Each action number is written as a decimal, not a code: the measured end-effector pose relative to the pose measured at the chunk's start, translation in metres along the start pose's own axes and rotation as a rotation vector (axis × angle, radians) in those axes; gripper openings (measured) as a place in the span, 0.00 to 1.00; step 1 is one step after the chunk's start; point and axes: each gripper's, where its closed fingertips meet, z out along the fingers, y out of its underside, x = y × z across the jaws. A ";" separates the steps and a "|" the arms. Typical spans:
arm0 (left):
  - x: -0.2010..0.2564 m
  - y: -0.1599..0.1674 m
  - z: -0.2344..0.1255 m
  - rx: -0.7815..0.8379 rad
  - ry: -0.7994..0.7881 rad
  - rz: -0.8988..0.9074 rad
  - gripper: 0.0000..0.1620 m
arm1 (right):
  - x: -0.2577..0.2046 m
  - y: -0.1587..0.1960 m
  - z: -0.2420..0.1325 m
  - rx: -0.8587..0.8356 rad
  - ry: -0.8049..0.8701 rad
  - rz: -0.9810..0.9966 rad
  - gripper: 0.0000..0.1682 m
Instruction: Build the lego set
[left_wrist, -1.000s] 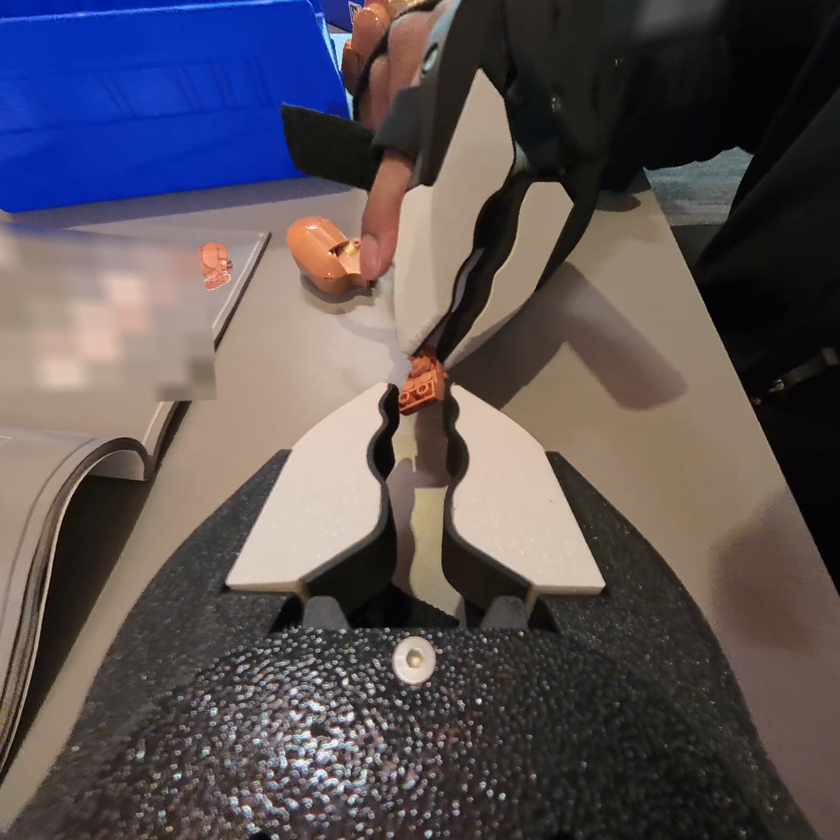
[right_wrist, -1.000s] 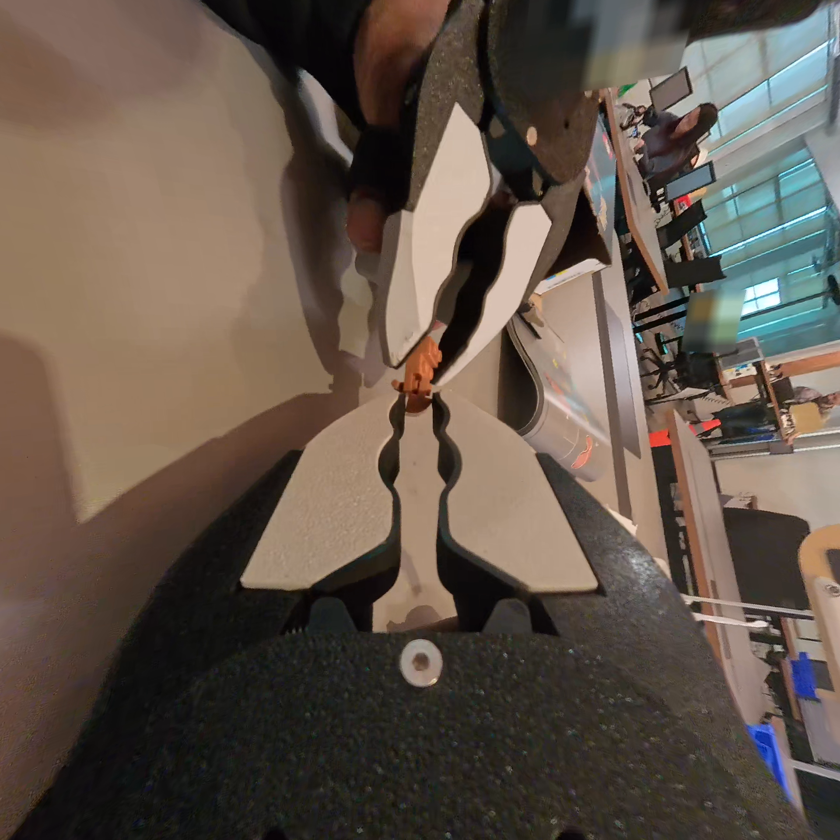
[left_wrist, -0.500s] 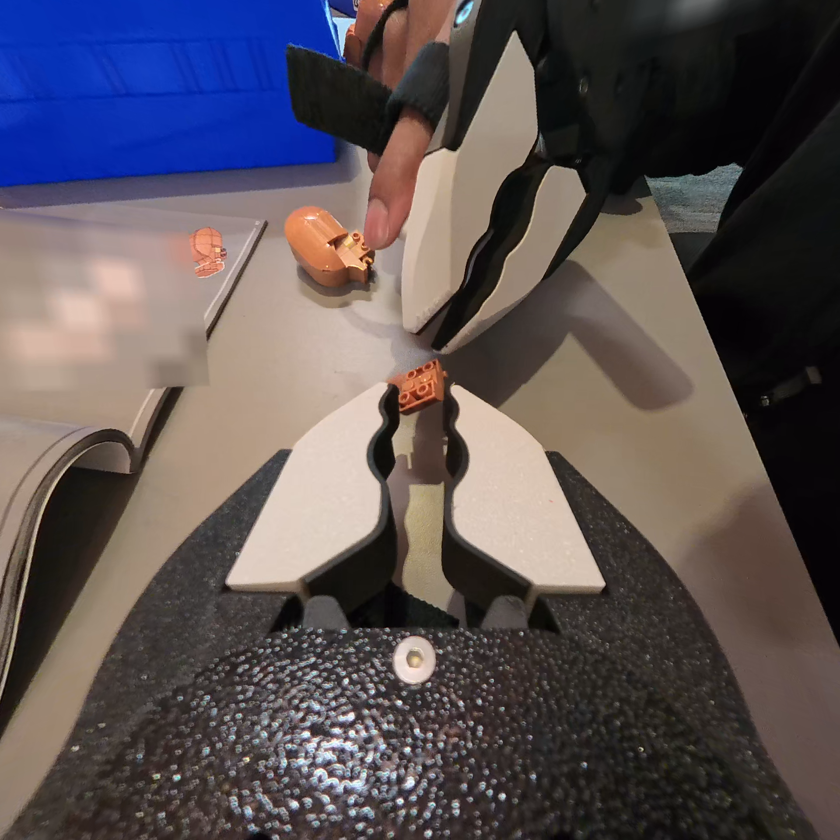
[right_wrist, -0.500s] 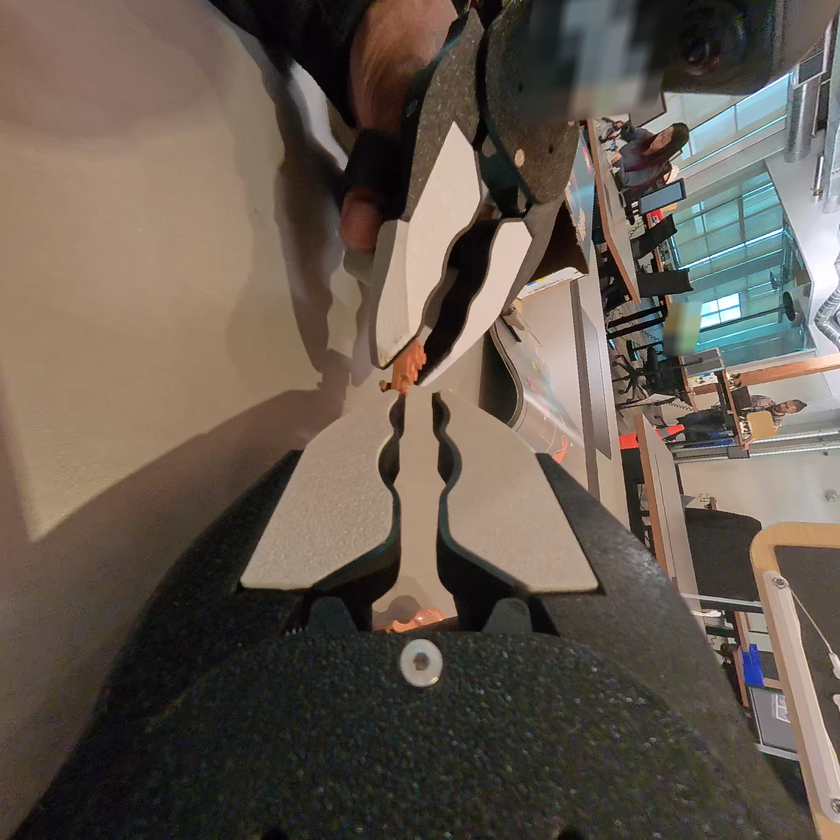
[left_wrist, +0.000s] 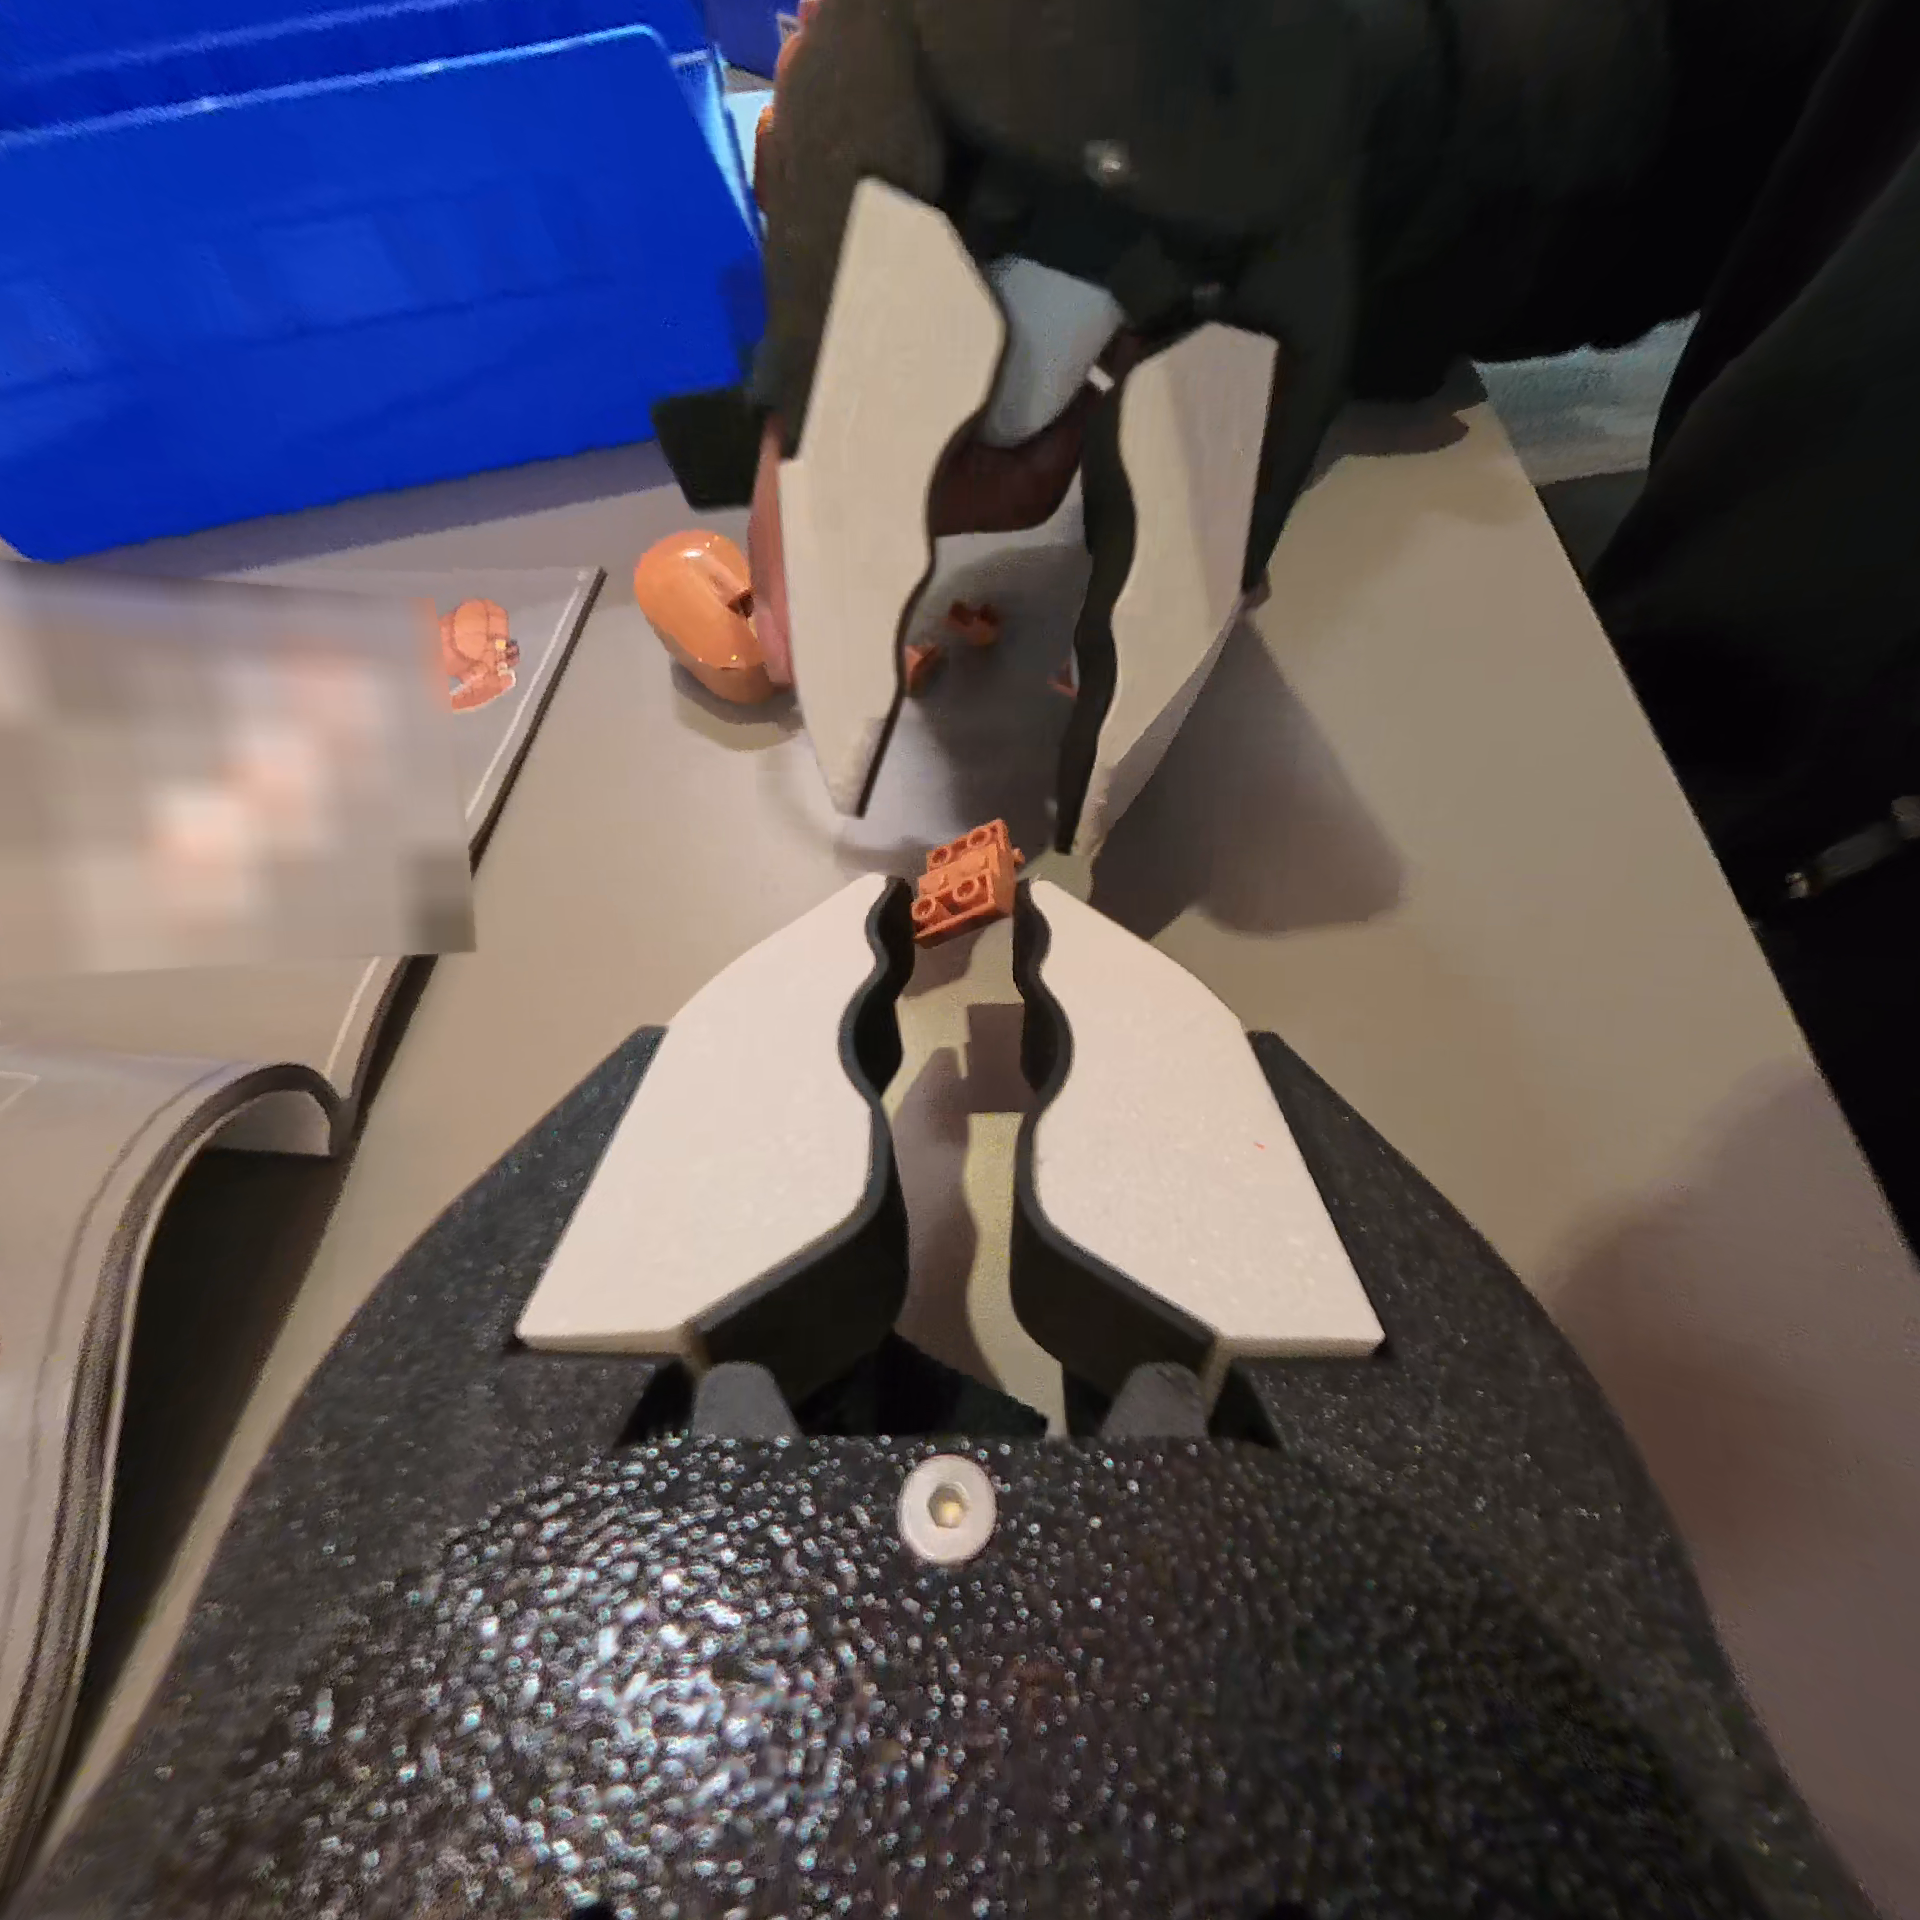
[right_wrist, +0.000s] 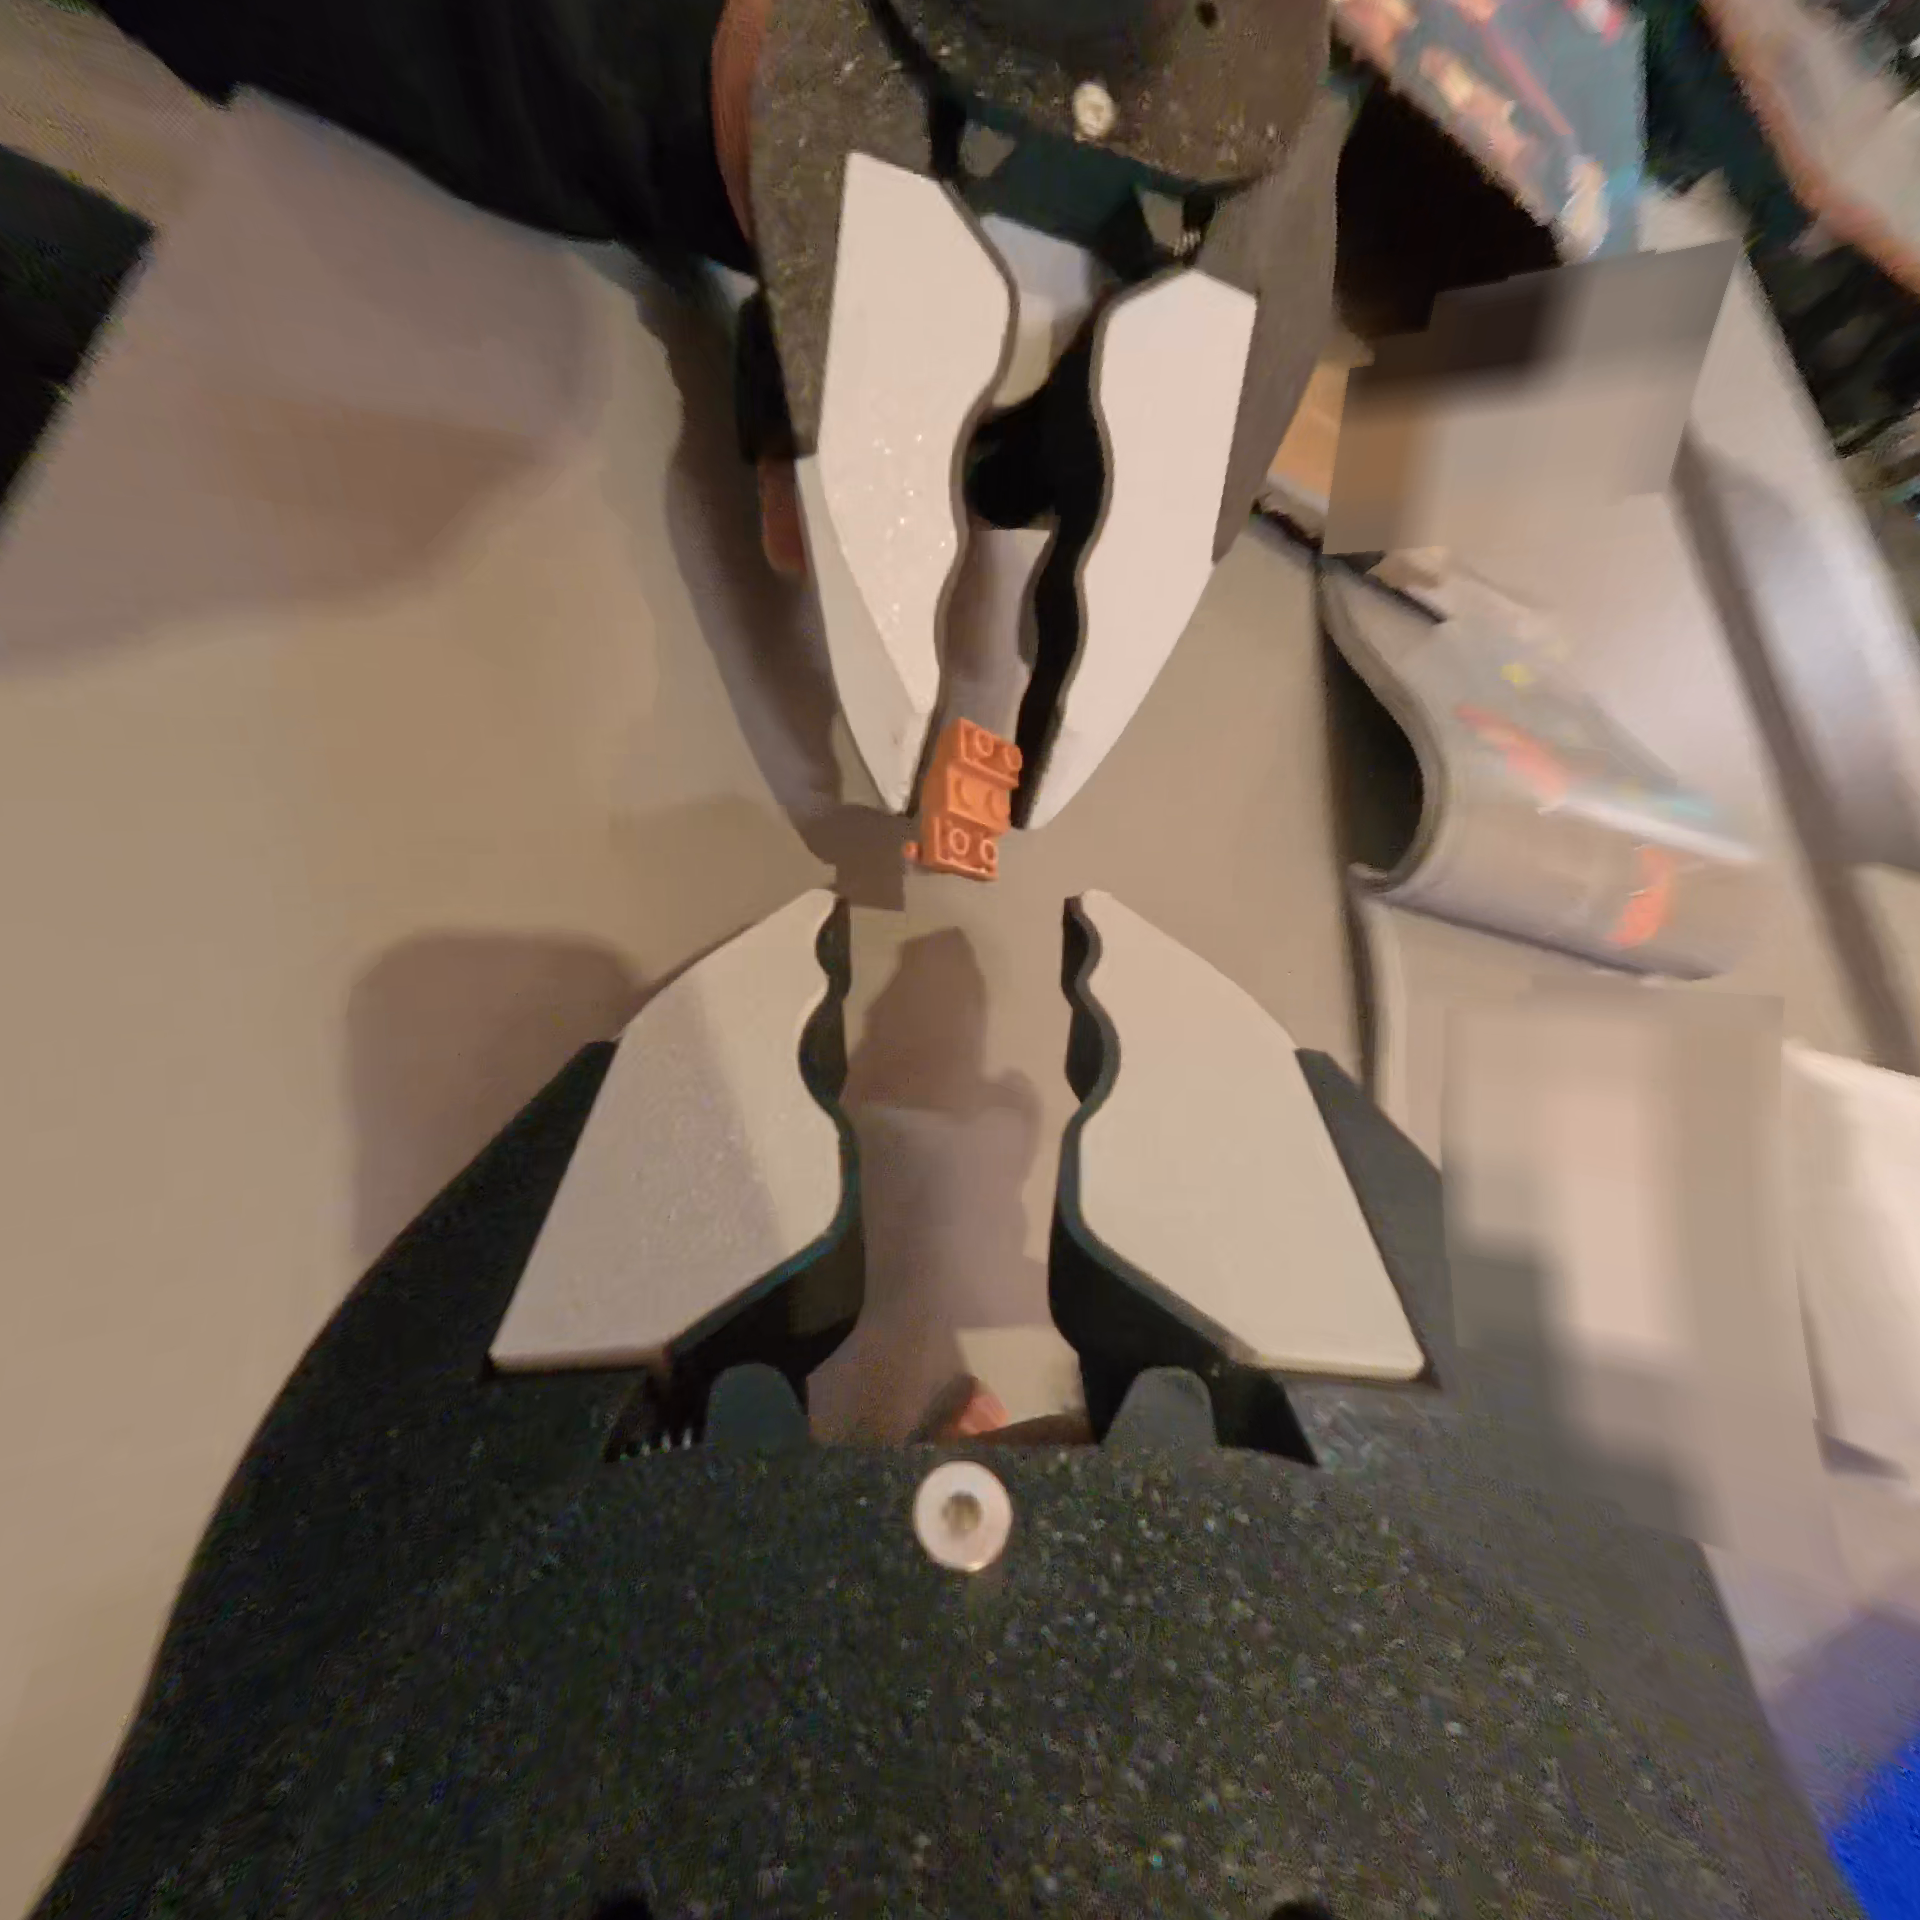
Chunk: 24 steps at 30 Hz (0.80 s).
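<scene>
In the left wrist view my left gripper (left_wrist: 956, 896) is shut on a small orange brick assembly (left_wrist: 961, 883), studs facing up, and holds it just above the grey table (left_wrist: 1403, 1039). The right wrist view shows the same brick assembly (right_wrist: 971, 800) pinched between the left gripper's (right_wrist: 966, 819) tips. My right gripper (right_wrist: 954, 906) is open and empty, its fingertips (right_wrist: 821, 914) a short way in front of the brick and not touching it. It also shows in the left wrist view (left_wrist: 966, 821), jaws spread, pointing down just beyond the brick.
A rounded orange piece (left_wrist: 696, 613) and small loose orange pieces (left_wrist: 971, 623) lie on the table behind the right gripper. An open instruction booklet (left_wrist: 260, 1039) lies at the left, with blue bins (left_wrist: 364, 260) behind it. The table's edge (left_wrist: 1662, 779) runs along the right. About 11 cm separates my right fingertips from the rounded orange piece (left_wrist: 696, 613).
My right gripper pulled back from the brick assembly it was pinching against my left gripper, turned, and opened wide. My left gripper keeps its hold on the brick assembly.
</scene>
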 end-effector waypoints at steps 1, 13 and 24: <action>0.001 -0.001 0.000 0.001 -0.005 0.035 0.12 | -0.004 -0.001 0.000 0.018 -0.052 0.066 0.23; 0.011 -0.009 0.002 0.041 -0.008 0.188 0.12 | -0.013 -0.012 -0.001 0.108 -0.195 0.307 0.11; 0.004 -0.014 -0.008 0.125 0.083 -0.098 0.13 | 0.002 -0.023 -0.012 0.211 -0.089 0.234 0.10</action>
